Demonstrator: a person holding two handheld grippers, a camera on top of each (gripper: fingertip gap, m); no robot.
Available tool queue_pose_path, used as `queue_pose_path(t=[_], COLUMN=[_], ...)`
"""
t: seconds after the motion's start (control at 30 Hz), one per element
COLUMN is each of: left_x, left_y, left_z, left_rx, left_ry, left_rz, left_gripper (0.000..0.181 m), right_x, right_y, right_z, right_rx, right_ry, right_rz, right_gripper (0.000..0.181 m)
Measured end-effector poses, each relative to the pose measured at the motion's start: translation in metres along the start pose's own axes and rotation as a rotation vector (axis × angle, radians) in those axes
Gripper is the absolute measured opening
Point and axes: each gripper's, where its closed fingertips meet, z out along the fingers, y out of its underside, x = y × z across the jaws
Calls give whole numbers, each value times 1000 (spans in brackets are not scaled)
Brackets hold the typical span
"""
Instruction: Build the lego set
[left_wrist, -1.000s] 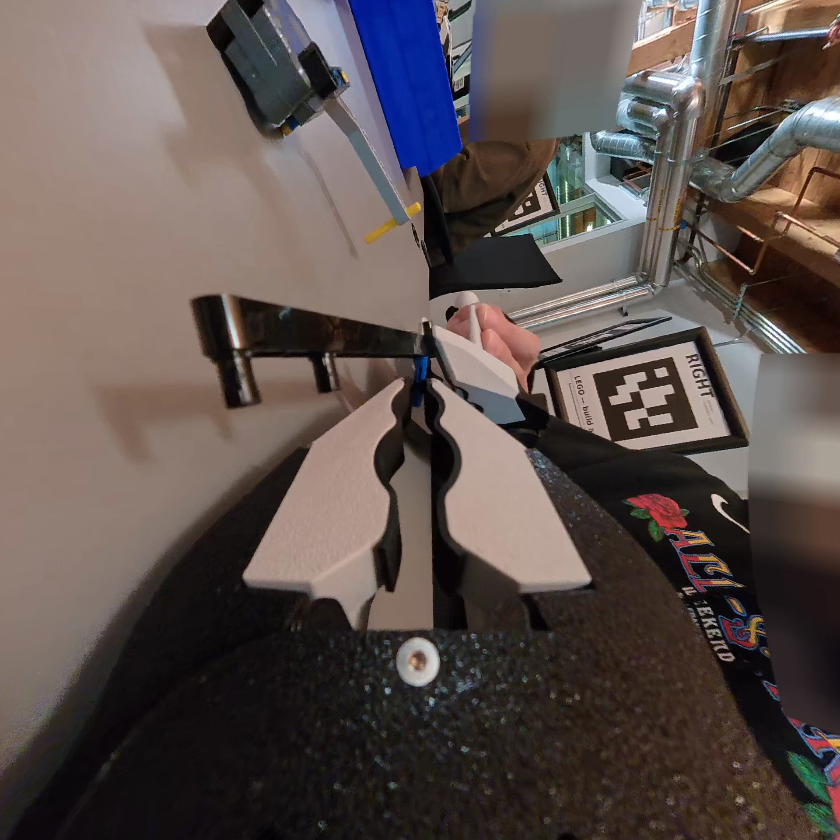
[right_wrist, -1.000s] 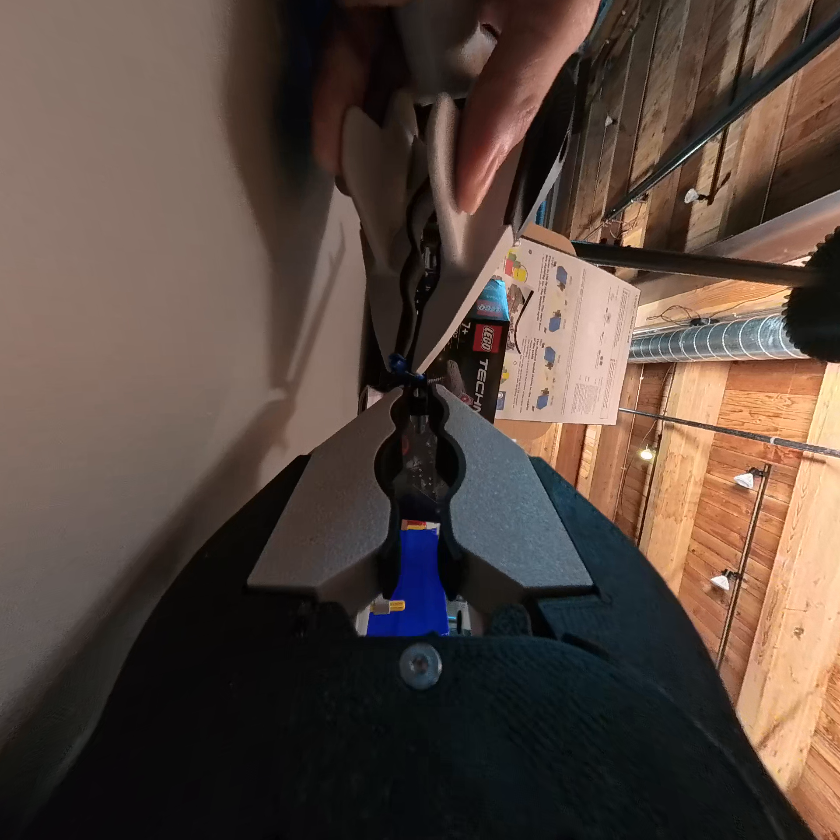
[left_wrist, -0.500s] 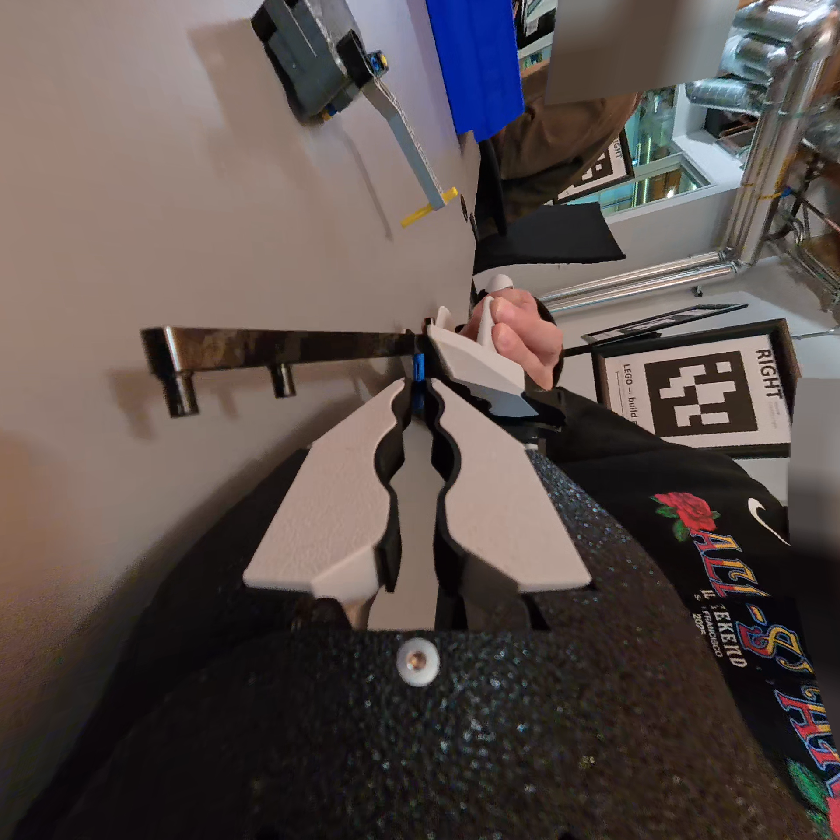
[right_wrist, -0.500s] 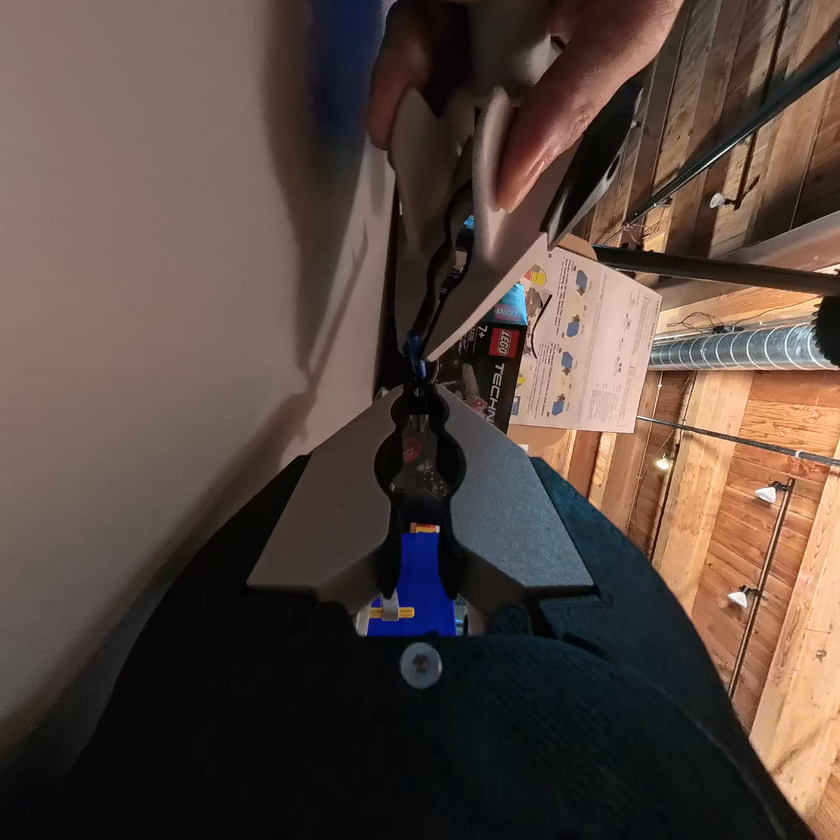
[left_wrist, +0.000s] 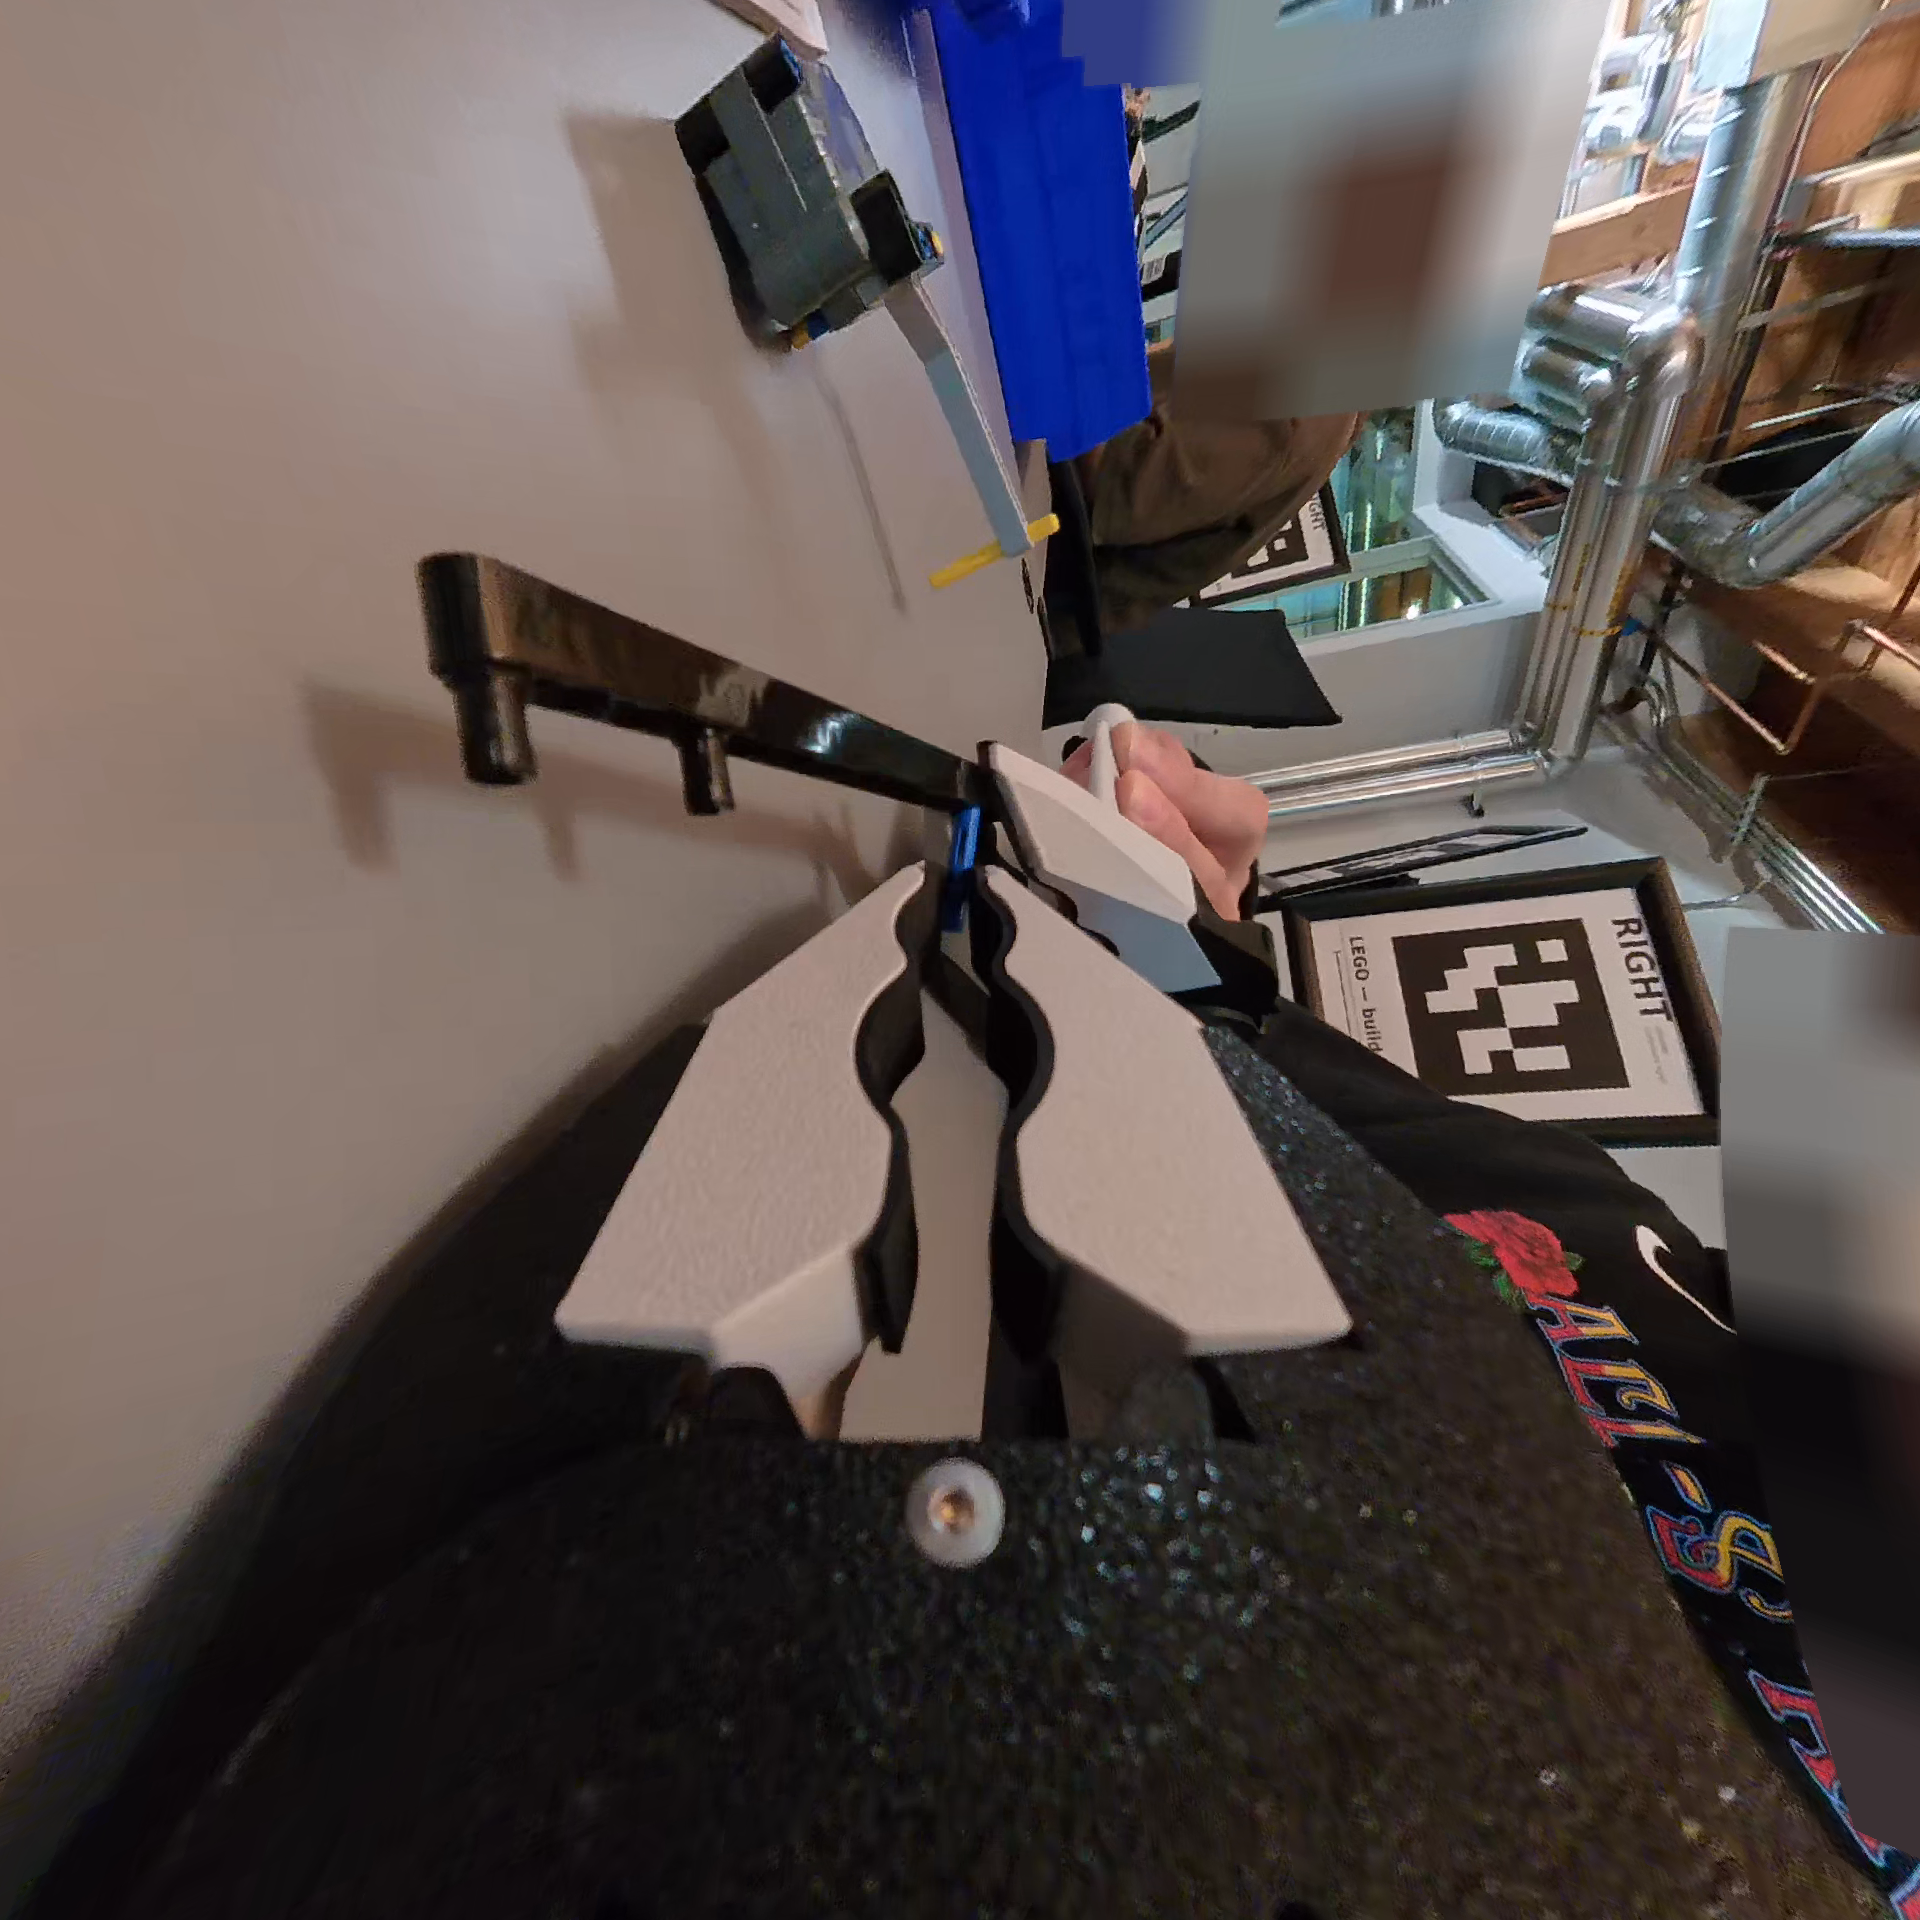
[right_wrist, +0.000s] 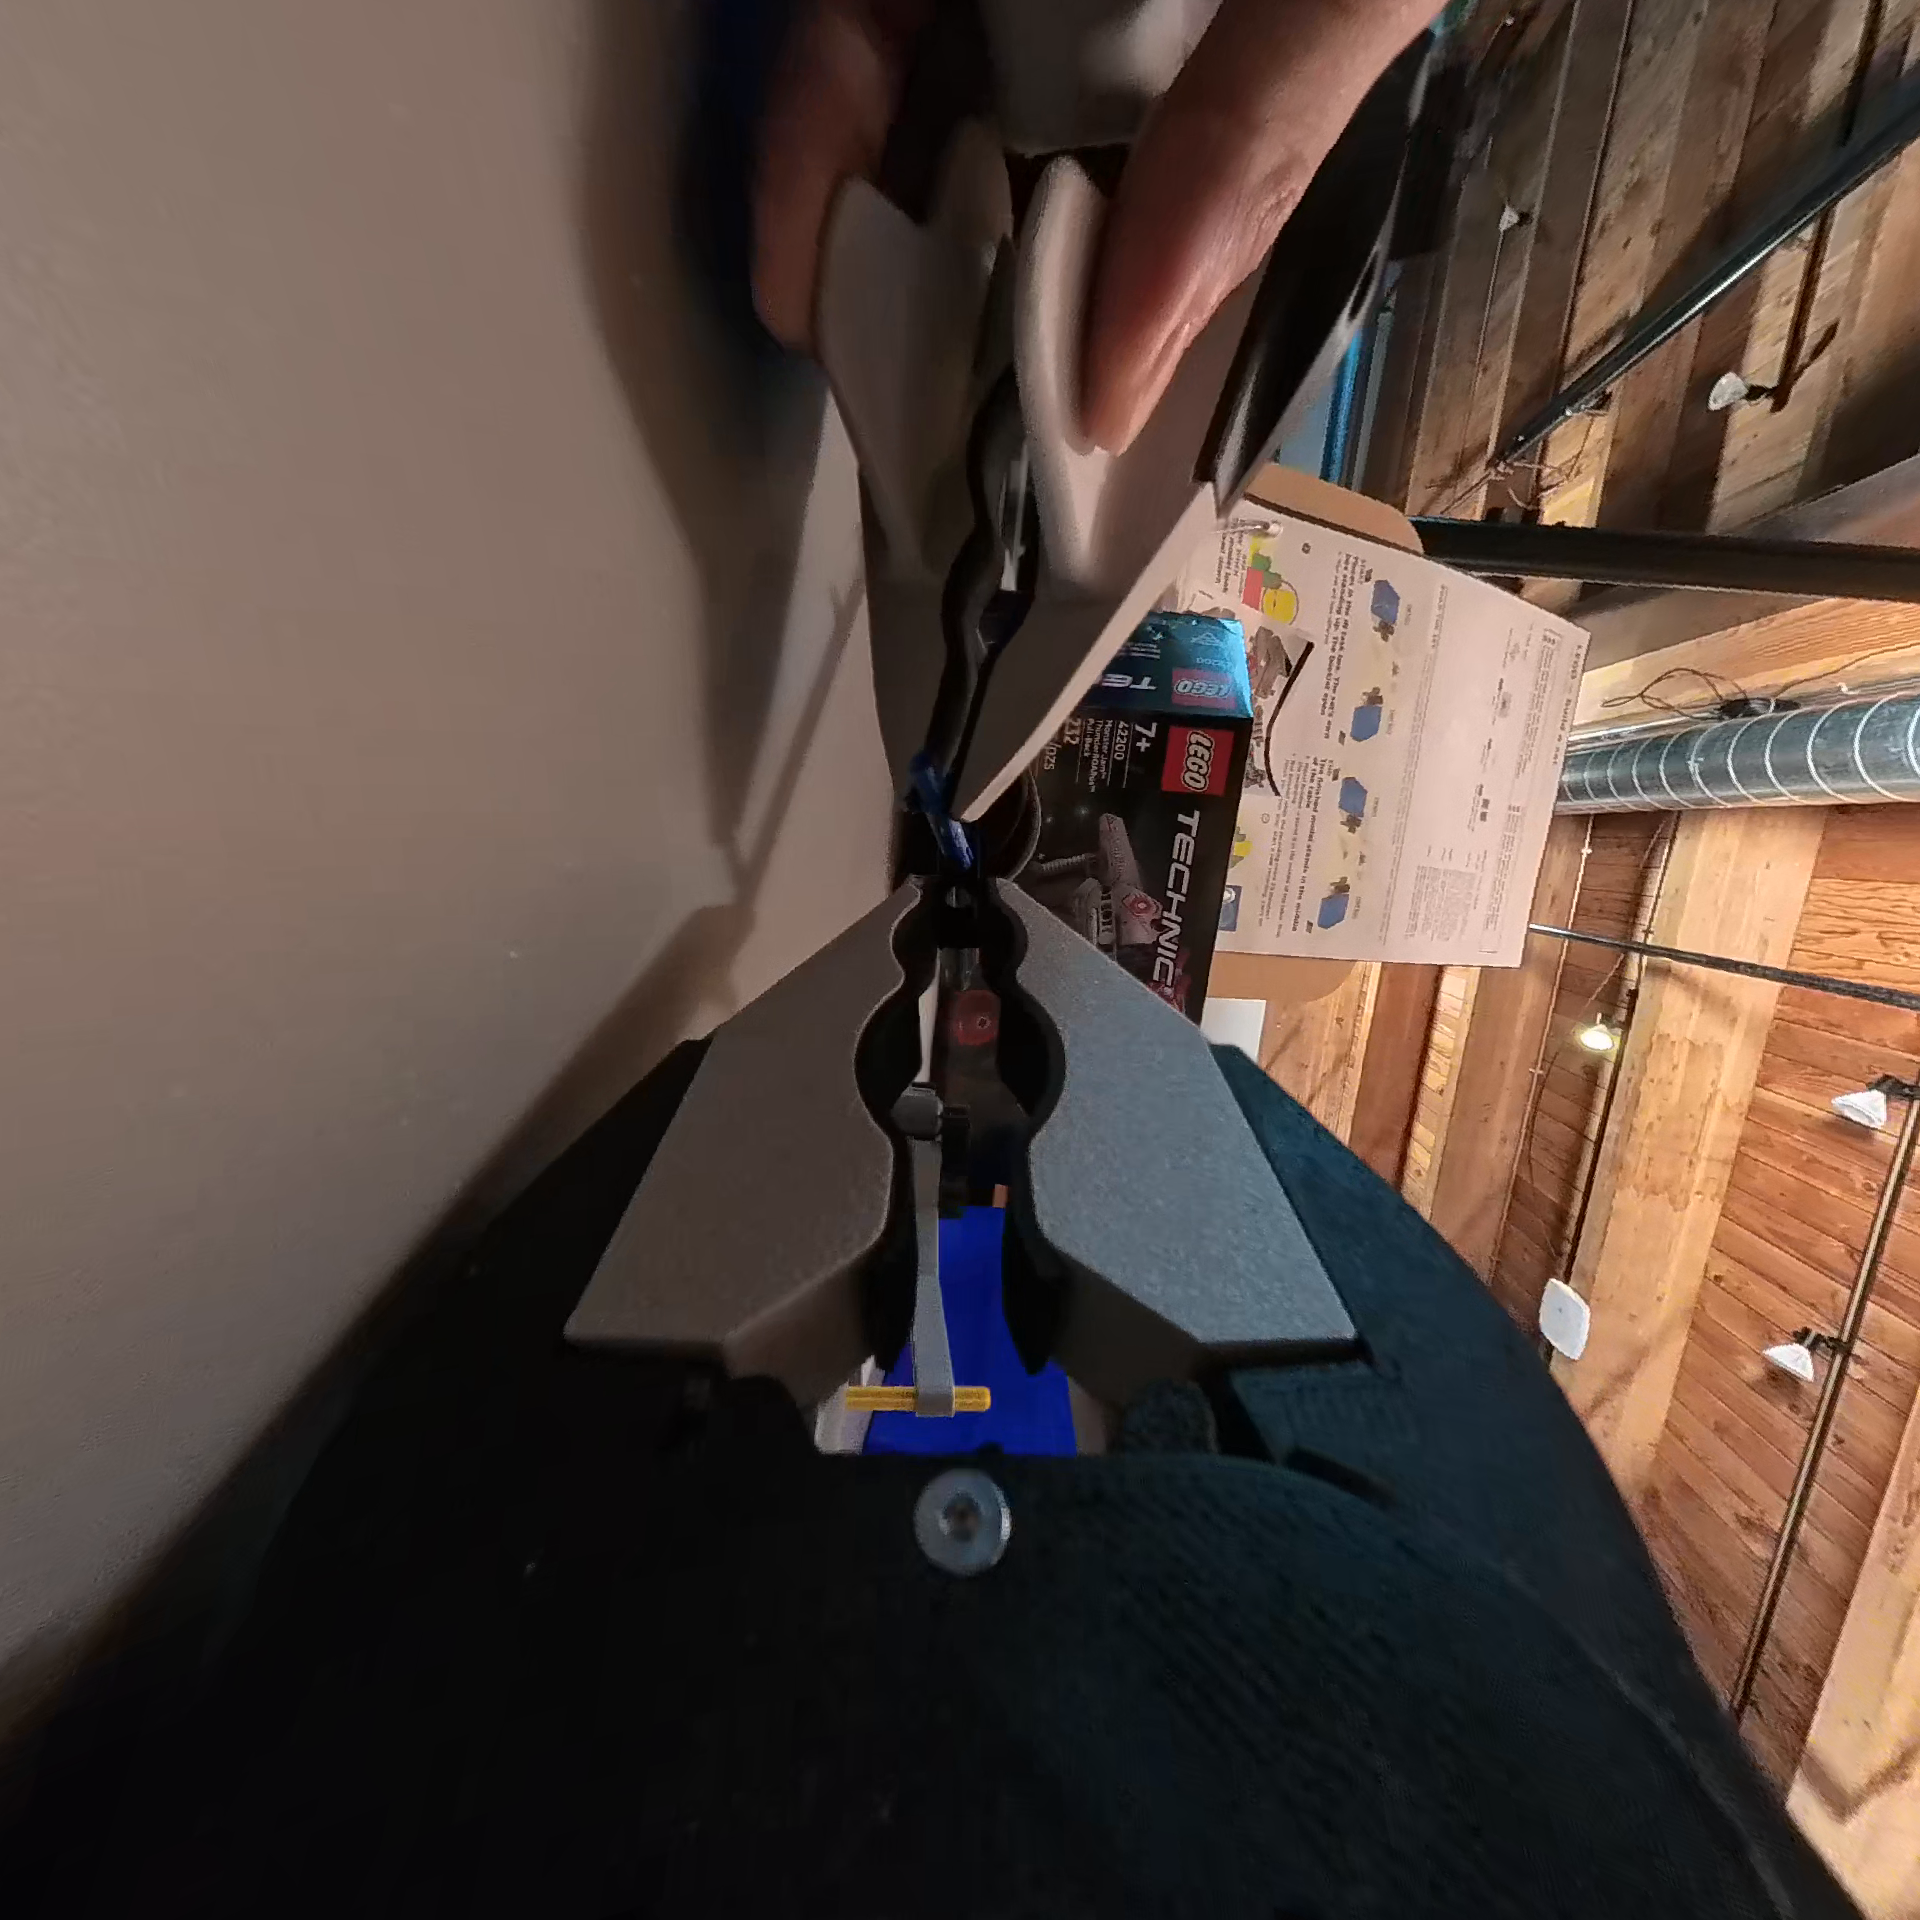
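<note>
My left gripper (left_wrist: 956, 885) is shut on a small blue pin (left_wrist: 964, 854) at its fingertips. My right gripper (right_wrist: 956, 896) is shut on one end of a long black beam (left_wrist: 675, 675) with two pegs, held just off the white table (left_wrist: 312, 416). The two grippers meet tip to tip, and the blue pin (right_wrist: 940, 808) sits at the held end of the beam. The right gripper also shows in the left wrist view (left_wrist: 1086, 847). The left gripper shows in the right wrist view (right_wrist: 966, 623) with a hand (right_wrist: 1174, 208) on it.
A dark grey built block (left_wrist: 800, 208) lies on the table with a light grey lever (left_wrist: 971, 416) and a yellow axle (left_wrist: 992, 556). A blue bin (left_wrist: 1039, 239) stands behind it. The set's box (right_wrist: 1143, 831) and an instruction sheet (right_wrist: 1403, 748) stand beyond. A framed marker card (left_wrist: 1496, 1008) is nearby. The grippers are tip to tip, or close to it. The dark grey built block (left_wrist: 800, 208) sits 11 cm or so from the ends of my right fingers.
Both grippers stay shut and tip to tip. The pair has shifted and turned a little, so the black beam now slants in the left wrist view. The grey lever now shows between the right fingers.
</note>
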Motion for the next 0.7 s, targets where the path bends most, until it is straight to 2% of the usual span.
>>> queue_pose_path(t=[0.27, 0.47, 0.7], left_x=[-4, -10, -11], left_y=[0, -3, -3], left_z=[1, 4, 8], left_rx=[28, -11, -146], left_ry=[-7, -173, -346], left_rz=[-24, 95, 180], left_gripper=[2, 2, 2], right_x=[-4, -8, -6], right_y=[0, 4, 6], right_z=[1, 3, 4], right_rx=[-24, -46, -70], right_ry=[-5, -44, -33], right_rz=[-71, -28, -39], right_gripper=[5, 5, 6])
